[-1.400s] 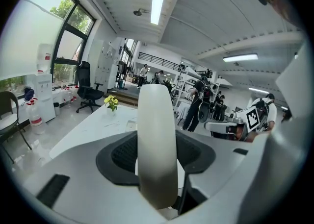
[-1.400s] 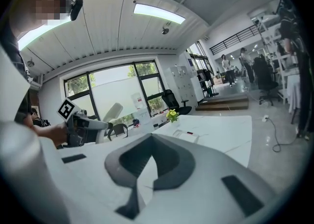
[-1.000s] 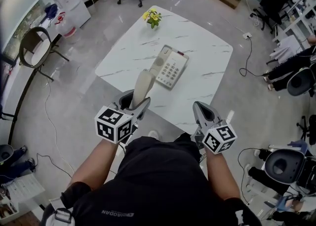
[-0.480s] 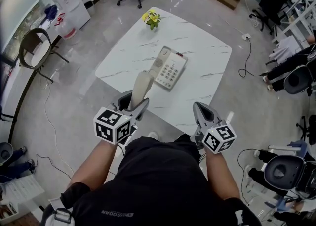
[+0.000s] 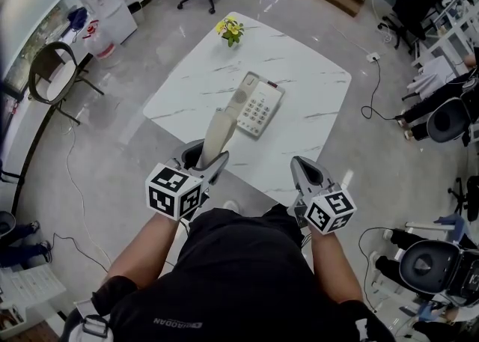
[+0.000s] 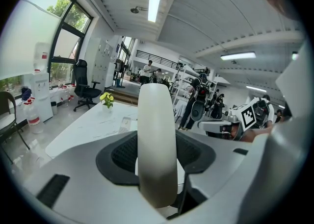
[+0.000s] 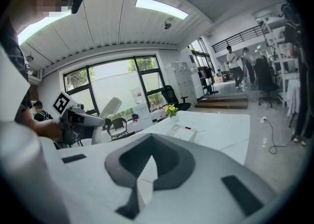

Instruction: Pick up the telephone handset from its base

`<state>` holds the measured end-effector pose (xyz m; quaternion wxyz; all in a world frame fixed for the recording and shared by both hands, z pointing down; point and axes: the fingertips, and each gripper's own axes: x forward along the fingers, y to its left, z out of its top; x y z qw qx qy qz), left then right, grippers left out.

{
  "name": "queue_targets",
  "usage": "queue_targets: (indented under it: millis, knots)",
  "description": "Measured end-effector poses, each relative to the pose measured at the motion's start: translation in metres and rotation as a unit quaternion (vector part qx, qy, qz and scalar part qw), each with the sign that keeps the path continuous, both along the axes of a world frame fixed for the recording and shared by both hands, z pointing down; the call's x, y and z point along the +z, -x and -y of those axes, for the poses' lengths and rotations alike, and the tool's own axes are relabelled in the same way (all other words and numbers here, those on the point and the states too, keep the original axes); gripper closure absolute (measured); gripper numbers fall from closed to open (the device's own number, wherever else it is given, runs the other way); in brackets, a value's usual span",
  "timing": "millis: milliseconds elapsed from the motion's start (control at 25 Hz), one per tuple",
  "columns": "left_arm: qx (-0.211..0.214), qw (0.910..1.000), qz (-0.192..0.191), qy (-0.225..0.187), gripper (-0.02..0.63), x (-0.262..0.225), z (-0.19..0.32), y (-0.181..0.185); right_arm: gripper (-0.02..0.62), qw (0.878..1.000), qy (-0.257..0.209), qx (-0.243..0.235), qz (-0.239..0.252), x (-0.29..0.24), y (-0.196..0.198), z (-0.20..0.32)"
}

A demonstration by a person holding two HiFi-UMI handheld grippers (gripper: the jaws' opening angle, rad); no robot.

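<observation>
The handset (image 6: 157,159) is held in the left claw (image 5: 203,159). The jaws are pressed on its lower end from both sides. The rest of the handset sticks up and out from the claw, leaning forward.

The base (image 5: 259,105) is seen ahead of the left claw and a little to its right, well apart from it. It is laid flat on the white table (image 5: 307,71), and the cradle side looks empty. Yellow flowers (image 5: 230,28) are seen far ahead of both claws, at the far corner of the table. No cord can be made out.

The right claw (image 7: 142,169) is held low, near the person's body and beside the left claw. Its jaws are closed together and nothing is held between them.

The picking-up step seems to be done, since the handset is up in the air and clear of the base. Next, the squeeze should be kept firm and the claw kept steady. Only one end is gripped, so the long free end could tip or slide if the jaws are loosened.
</observation>
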<state>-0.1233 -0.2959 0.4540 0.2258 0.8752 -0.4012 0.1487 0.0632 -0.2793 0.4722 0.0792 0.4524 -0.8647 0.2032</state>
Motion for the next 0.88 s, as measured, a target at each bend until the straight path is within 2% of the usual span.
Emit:
queue_targets:
  millis: [880]
  knots:
    - [0.001, 1.0000, 0.001, 0.009, 0.391, 0.0054, 0.0055, -0.0050, 0.595, 1.000, 0.009, -0.004, -0.005, 0.0013, -0.0028, 0.0036]
